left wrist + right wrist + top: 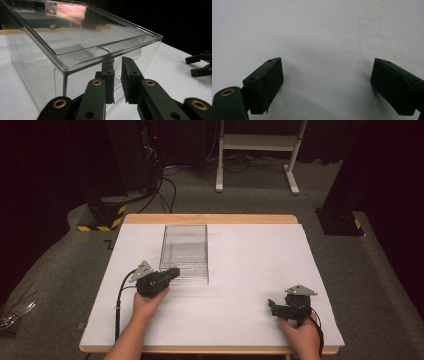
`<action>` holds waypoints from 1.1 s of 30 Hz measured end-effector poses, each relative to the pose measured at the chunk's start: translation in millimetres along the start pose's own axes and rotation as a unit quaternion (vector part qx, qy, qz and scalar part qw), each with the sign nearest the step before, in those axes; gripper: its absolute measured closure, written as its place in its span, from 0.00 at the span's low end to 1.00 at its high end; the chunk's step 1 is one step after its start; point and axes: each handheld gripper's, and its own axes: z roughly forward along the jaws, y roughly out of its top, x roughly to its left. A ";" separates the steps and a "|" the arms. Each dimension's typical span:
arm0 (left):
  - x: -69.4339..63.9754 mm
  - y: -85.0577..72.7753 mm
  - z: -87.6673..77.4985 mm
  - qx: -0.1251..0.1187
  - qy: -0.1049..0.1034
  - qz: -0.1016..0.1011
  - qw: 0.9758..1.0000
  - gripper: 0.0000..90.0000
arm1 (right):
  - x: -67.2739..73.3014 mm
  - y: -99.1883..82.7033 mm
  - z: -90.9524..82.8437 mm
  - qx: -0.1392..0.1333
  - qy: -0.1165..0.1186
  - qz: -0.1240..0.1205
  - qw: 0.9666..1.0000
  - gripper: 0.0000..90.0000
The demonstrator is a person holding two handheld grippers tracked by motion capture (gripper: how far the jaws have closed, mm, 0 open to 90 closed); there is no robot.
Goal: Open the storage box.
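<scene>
Clear plastic box (pixel 75 47) wall pinched by left gripper (pixel 117 72); right gripper (pixel 325 85) spread, well apart.

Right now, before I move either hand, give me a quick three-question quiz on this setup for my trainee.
1. True or false: the right gripper holds the clear box.
2. Which gripper sits at the box's near wall? A) left B) right
3. Fill in: the right gripper's jaws stand ____ over the white table.

Key:
1. False; its jaws hold nothing.
2. A; the left gripper has its jaws almost together against that wall.
3. Open.
</scene>
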 end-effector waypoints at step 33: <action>-12.0 -12.3 -20.9 -0.006 -0.031 -0.003 1.000 0.93 | 0.1 0.0 0.0 0.000 0.000 0.001 1.000 0.12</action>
